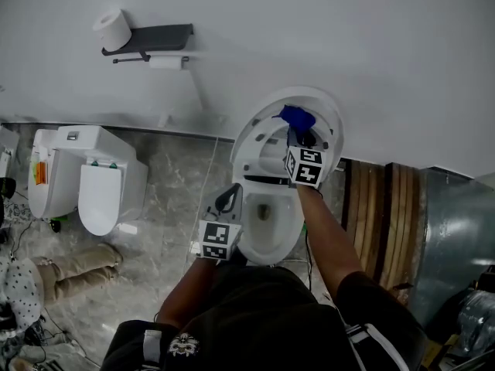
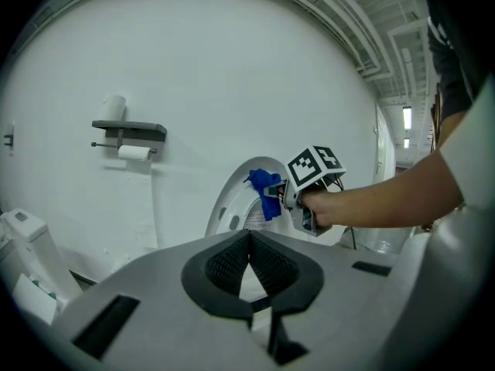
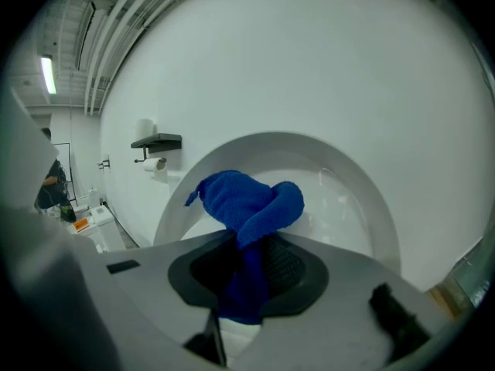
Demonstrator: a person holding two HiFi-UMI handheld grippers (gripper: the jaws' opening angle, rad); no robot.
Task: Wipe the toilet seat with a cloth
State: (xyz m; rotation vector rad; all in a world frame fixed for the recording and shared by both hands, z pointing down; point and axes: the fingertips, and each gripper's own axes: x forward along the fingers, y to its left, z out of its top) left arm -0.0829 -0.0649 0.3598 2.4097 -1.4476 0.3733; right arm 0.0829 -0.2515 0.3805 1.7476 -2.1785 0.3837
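- The blue cloth point(image 3: 246, 207) is a small terry rag: light, soft and floppy. It will likely crumple instead of pushing flat, so it should wipe better with a broad wad pressed on the surface than with a loose corner.
- It is best held by its bunched middle. That is how the right tool point(image 3: 247, 263) has it, pinched on a fold with a fat knot bulging past the tips and a tail hanging below the jaws.
- The cloth is up at the far end of the toilet, in front of the raised toilet seat point(image 1: 246, 149) that leans toward the wall. I cannot tell whether it touches the plastic.
- The smooth white plastic looks slippery, so the rag should glide under light pressure.
- The right forearm reaches out over the bowl point(image 1: 272, 230), tool aimed slightly downward.
- The left tool point(image 2: 249, 242) is pressed together with nothing in it. It is held back at the bowl's near left side, arm tucked close to the body.
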